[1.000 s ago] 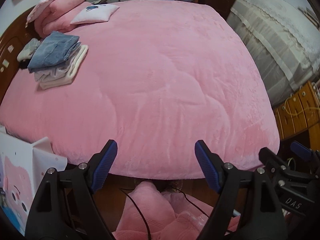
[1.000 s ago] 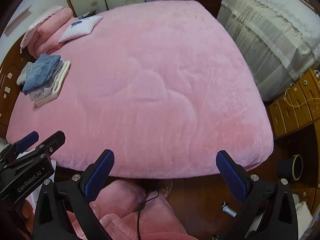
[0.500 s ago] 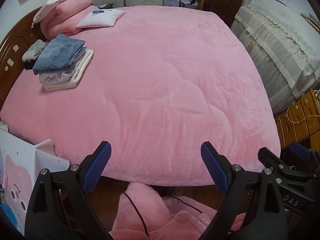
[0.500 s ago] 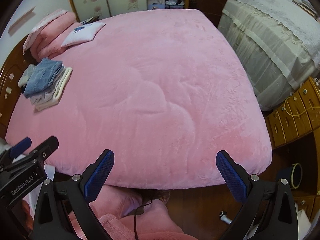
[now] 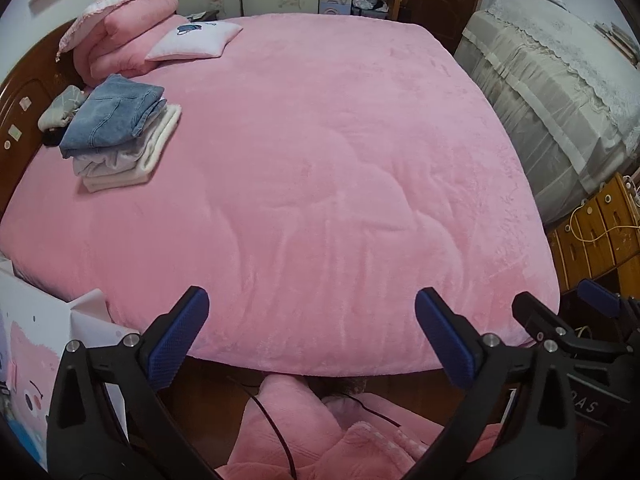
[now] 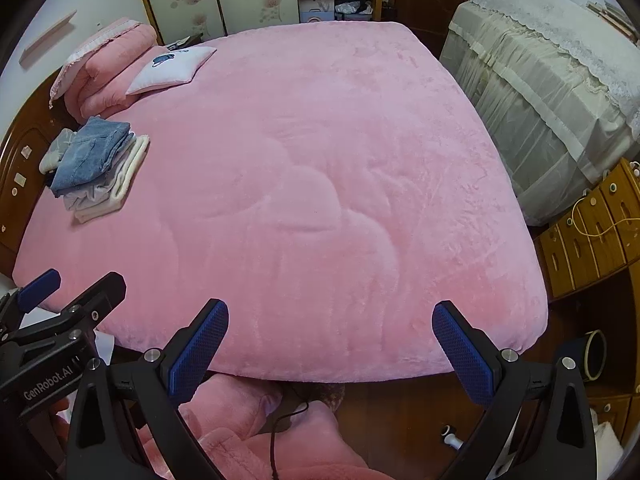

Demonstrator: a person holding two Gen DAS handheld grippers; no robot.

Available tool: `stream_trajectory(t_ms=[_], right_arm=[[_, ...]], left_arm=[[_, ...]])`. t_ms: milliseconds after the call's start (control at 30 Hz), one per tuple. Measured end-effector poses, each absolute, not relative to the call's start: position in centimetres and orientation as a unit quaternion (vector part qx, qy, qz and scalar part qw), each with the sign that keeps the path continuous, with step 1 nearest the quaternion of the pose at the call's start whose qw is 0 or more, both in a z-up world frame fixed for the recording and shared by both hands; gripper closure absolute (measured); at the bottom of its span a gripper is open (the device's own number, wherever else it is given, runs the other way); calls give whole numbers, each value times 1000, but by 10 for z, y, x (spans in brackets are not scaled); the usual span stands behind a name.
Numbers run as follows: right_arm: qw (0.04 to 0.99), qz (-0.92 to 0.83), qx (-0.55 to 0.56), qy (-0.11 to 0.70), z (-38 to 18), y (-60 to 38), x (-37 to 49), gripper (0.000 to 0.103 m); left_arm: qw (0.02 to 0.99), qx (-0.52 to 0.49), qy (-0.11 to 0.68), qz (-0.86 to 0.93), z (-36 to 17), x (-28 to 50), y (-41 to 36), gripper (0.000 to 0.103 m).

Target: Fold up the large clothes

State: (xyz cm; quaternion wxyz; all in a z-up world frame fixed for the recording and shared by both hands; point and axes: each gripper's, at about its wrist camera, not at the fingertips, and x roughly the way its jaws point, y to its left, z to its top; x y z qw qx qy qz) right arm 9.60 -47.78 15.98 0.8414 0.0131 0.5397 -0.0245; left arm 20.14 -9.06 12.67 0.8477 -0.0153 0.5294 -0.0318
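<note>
The left gripper [image 5: 312, 336] stands wide apart with nothing between its blue pads; its jaws have just been opening, and the gap is clearly wider than a second ago. The right gripper [image 6: 330, 344] is also wide apart and empty, the same as before. Both hang over the near edge of the bed [image 5: 320, 180], side by side. Compared with the earlier frames, both views now show more of the far end of the room, and the bed sits lower in the picture. The folded clothes [image 5: 116, 132], jeans on top, lie in a stack at the far left of the bed, in the same place as before. Behind them are a white pillow [image 5: 196, 40] and a rolled pink quilt [image 5: 120, 40].
</note>
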Motion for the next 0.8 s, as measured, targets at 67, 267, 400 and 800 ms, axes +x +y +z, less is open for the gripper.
stream_trajectory(t_ms=[67, 267, 400, 800], right_arm=[[843, -26, 11, 538, 161, -477, 96, 0], [843, -23, 10, 537, 157, -467, 95, 0], [843, -20, 7, 538, 155, -464, 97, 0], [837, -17, 3, 546, 151, -462, 102, 0]], left_arm=[[847, -12, 531, -30, 125, 202, -92, 1], [848, -12, 529, -21, 124, 203, -92, 1], [850, -9, 526, -11, 125, 203, -93, 1], [853, -12, 523, -5, 126, 200, -93, 1]])
